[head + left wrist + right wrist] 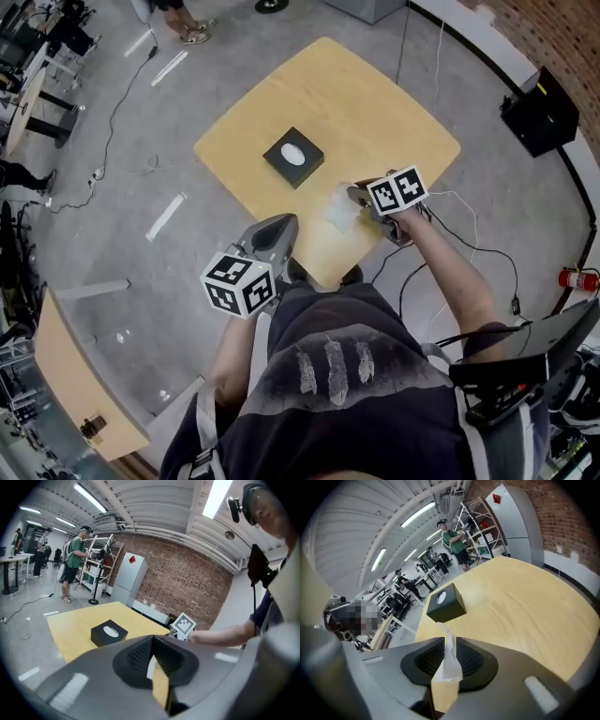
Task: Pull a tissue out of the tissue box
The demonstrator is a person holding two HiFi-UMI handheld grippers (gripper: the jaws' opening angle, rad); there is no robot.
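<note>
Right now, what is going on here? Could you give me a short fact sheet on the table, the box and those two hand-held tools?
Table: wooden top
Tissue box: black, near the table's middle, white oval opening on top
Tissue: white, fully out of the box, at the table's near edge
Right tool: jaws apart, tissue loose between them
Left tool: jaws together, nothing in them, held off the table's edge
</note>
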